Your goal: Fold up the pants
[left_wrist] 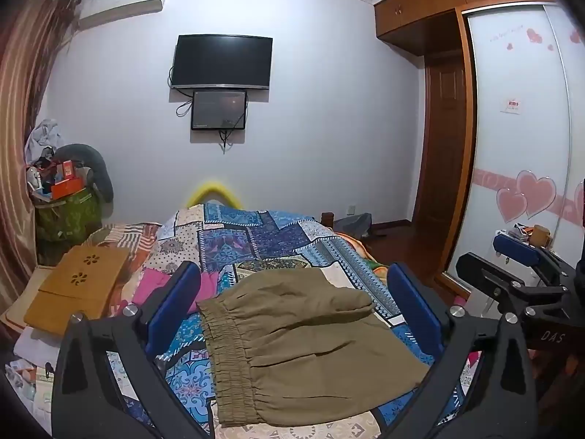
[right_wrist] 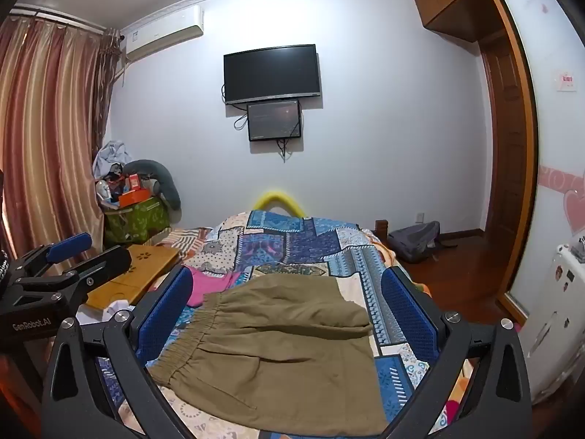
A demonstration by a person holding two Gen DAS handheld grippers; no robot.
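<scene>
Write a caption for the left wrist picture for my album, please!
Open left tool hovering over folded olive pants on a patchwork bedspread.

Pale wall (right_wrist: 365, 128) with dark television (right_wrist: 272, 73) and smaller screen (right_wrist: 274, 120) beneath, air conditioner (right_wrist: 164, 33) high up, striped curtains (right_wrist: 47, 128) left, wooden wardrobe (right_wrist: 512, 146) right, patchwork bedspread (right_wrist: 292, 241), reddish wood floor (right_wrist: 457, 267).

pants (left_wrist: 303, 344): near hem cut off by the bottom edge in the right wrist view; right edge hidden behind the left gripper's (left_wrist: 292, 292) right finger (left_wrist: 415, 303)
pink garment (left_wrist: 161, 285): mostly hidden behind the left finger
small screen (right_wrist: 274, 120): content too dim to tell
wardrobe sticker (left_wrist: 512, 105): text too small to read
</scene>
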